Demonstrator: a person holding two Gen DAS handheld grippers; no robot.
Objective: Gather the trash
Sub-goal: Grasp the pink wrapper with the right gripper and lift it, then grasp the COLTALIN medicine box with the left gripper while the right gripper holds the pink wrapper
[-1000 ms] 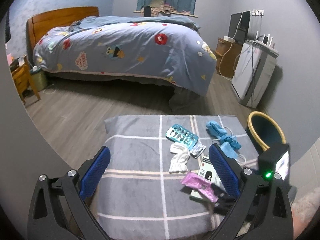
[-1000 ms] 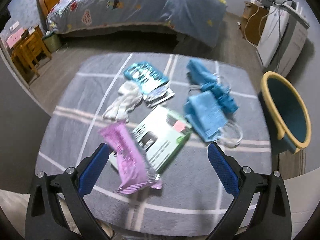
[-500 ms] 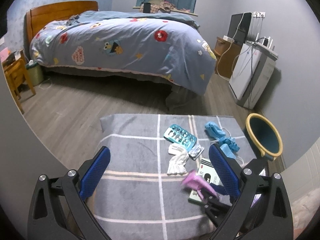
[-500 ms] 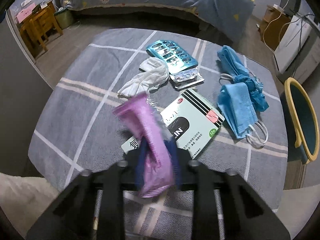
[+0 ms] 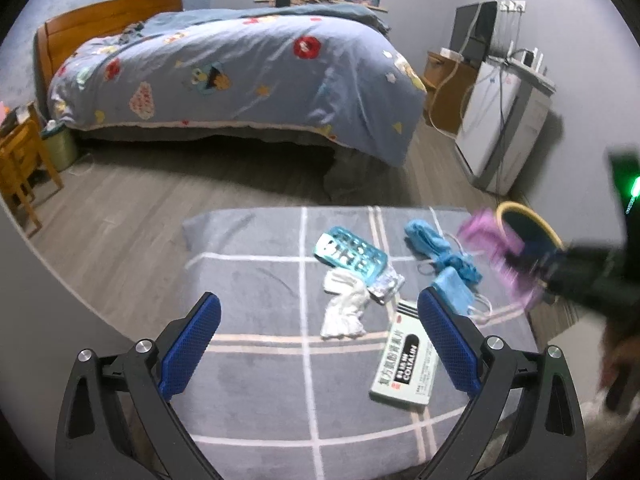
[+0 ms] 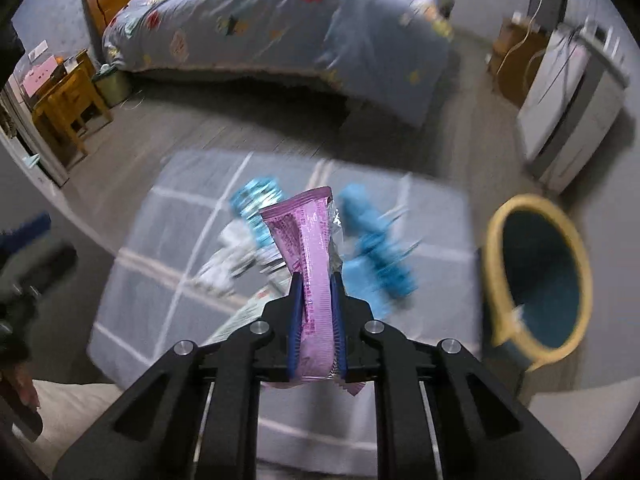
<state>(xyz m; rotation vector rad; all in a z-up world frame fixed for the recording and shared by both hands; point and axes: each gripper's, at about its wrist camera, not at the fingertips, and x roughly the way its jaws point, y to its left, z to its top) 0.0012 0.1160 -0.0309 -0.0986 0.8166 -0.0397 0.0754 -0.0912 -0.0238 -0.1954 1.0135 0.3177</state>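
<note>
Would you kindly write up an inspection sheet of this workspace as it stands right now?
Surface: grey checked mat on a wood floor.
Job's things: pink wrapper clamped in the right gripper, off the mat; yellow-rimmed bin stands at the mat's right edge.
Clutter: on the mat lie a teal blister pack, white tissue, foil strip, blue masks and a medicine box.
Grippers: left gripper open, holding nothing, above the mat's near part; right shut on the wrapper.
Cables: wires hang by the white appliance.
Surroundings: bed, wooden stool, blurred in the right view.
</note>
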